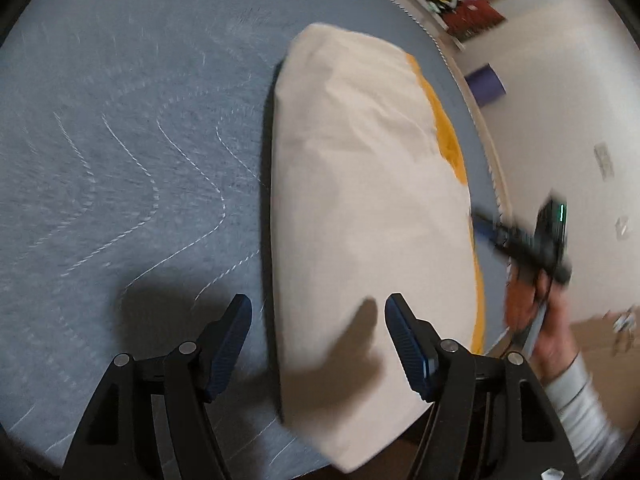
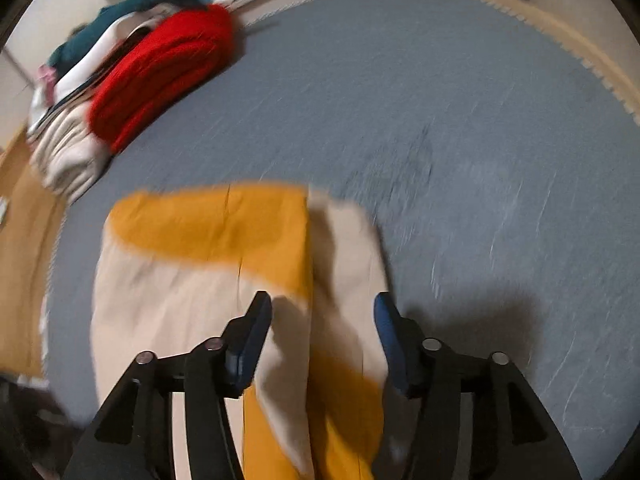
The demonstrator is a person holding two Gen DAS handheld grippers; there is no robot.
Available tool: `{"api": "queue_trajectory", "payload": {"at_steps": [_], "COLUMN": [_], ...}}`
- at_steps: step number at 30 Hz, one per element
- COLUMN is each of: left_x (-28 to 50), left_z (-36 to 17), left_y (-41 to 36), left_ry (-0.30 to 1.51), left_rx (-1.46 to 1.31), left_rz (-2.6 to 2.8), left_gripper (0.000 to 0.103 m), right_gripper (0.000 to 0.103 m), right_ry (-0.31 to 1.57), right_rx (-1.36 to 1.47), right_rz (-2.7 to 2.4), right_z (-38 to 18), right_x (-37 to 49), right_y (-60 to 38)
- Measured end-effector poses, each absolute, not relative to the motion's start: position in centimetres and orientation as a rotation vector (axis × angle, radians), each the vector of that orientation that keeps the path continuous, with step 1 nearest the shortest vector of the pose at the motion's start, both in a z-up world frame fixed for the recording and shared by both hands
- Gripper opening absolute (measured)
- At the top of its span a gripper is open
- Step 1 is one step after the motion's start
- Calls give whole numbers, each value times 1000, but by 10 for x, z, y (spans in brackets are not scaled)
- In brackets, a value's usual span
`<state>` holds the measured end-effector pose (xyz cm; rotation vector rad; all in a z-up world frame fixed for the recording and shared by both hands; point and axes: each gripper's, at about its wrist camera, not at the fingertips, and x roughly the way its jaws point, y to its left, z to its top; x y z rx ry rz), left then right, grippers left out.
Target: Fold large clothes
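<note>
The big blue-grey bed cover [image 1: 132,128] fills most of both views, and everything lies on it. It looks soft and flat, a good place for folding.

On it lies the cream and orange garment [image 1: 360,208]. In the left wrist view it is a long, folded bundle, cream on top with an orange strip along its far side. In the right wrist view the orange part spreads near the top and a cream flap lies over it, so the layers do not line up yet. The pictures are blurry, so small wrinkles are hard to see.

At the far edge of the bed sits a pile of other clothes with a red folded one [image 2: 160,76] on top, well apart from the garment.

The left gripper [image 1: 318,344] hangs over the near end of the bundle with its fingers spread wide and nothing between them. The right gripper [image 2: 323,340] is over the garment too, fingers wide apart and holding nothing. In the left wrist view it shows far off at the bundle's right side as a dark blur.

The step in hand seems to be the next fold. To do it well, each gripper should likely take one corner of the same end, pinching all the layers together. Then both should lift and carry the end over at the same speed, so the edges meet. Going slowly may keep the loose flap from slipping out.
</note>
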<state>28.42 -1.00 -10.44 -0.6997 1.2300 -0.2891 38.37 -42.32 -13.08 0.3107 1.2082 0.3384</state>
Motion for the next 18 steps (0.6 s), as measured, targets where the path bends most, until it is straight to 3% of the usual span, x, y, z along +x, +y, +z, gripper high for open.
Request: {"api": "queue_trajectory", "payload": {"at_steps": [5, 11, 13, 15, 18], "left_x": [323, 360, 360, 364, 371], "left_z": [-142, -157, -155, -148, -122], "left_y": [-15, -24, -30, -33, -33], "left_ry": [1270, 1219, 1189, 1170, 1132], "left_rx": [-845, -900, -878, -833, -767], "left_rz": [-362, -408, -408, -400, -397], "left_gripper": [71, 75, 70, 61, 49], "right_gripper": [71, 72, 71, 45, 23], "right_ry": [1397, 1440, 1425, 1407, 1378], "right_rx": [348, 388, 387, 390, 342], "right_rz": [477, 526, 533, 559, 561], "right_z": [-168, -190, -188, -185, -178], "right_x": [350, 341, 341, 343, 349], "right_y": [-430, -428, -425, -415, -398]}}
